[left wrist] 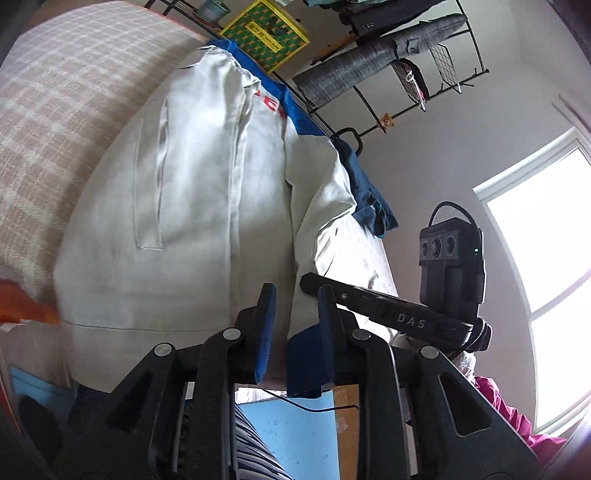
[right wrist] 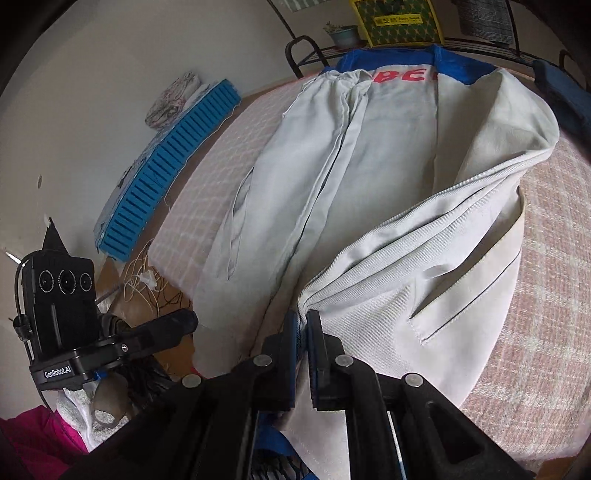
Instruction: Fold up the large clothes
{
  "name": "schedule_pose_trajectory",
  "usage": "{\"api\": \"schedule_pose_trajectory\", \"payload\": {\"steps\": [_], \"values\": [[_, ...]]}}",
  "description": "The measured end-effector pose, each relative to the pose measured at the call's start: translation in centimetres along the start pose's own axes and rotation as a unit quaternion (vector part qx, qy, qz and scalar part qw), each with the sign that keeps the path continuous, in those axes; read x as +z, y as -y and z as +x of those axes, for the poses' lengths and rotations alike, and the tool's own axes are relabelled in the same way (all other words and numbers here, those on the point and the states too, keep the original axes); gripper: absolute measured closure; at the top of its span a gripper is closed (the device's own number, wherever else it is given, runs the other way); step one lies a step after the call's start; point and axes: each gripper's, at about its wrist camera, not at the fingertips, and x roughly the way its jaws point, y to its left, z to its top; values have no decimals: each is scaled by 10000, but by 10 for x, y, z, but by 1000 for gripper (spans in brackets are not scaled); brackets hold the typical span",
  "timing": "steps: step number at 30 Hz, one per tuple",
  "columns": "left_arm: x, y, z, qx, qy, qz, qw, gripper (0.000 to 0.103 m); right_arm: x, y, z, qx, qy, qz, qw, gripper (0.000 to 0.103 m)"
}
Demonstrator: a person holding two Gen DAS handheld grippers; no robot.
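Currently a fold of the pale grey jacket (right wrist: 369,206) is pinched in the nearly closed right gripper (right wrist: 303,332); left gripper (left wrist: 293,310) jaws are held apart, blue cuff (left wrist: 304,360) between them, grip unclear.

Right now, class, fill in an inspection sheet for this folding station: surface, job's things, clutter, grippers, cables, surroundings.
Surface: bed cover, pink and white checks, under the garment.
Job's things: pale grey jacket with blue collar and red letters, lying open; one side gathered toward the right gripper.
Clutter: blue slatted board, pink cloth and dark blue garment beside the bed.
Grippers: left gripper open over the jacket hem; right gripper shut on a bunch of jacket fabric.
Cables: loose pale cords on the floor.
Surroundings: metal rack with hanging clothes, yellow box, window.
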Motion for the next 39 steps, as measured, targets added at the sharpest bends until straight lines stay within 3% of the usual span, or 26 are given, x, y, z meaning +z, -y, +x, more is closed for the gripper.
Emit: {"api": "schedule_pose_trajectory", "payload": {"steps": [3,6,9,12,14,16,18,21,25,31,39], "values": [[5,-13,-4,67,28,-163,9998,57,-3,-1,34,-113,-353,-56,9993,100],[4,-19,-2,144,-28,-163,9998,52,-7,6,38,79,-359,87,9993,95],[8,-16,11,128,-194,-102,9997,47,-13,11,19,403,-374,212,9983,64],[9,-4,26,94,-344,90,9993,44,-24,15,-15,690,-137,210,9973,63],[10,6,38,164,-412,308,9985,41,-30,24,-39,790,72,306,9964,56],[12,16,51,337,-479,606,9964,41,-33,39,-62,647,346,413,9965,45],[13,22,65,488,-591,822,9937,39,-29,62,-82,472,634,621,9949,42],[14,26,85,743,-780,1110,9880,39,-15,103,-100,394,1035,1176,9869,38],[11,26,100,755,-1006,1225,9845,39,10,154,-112,292,1586,1745,9714,32],[7,25,115,758,-1188,1344,9809,40,52,202,-98,237,1877,2152,9581,26],[5,31,126,878,-1459,1554,9731,65,105,273,-54,724,2320,3087,9196,26]]}}
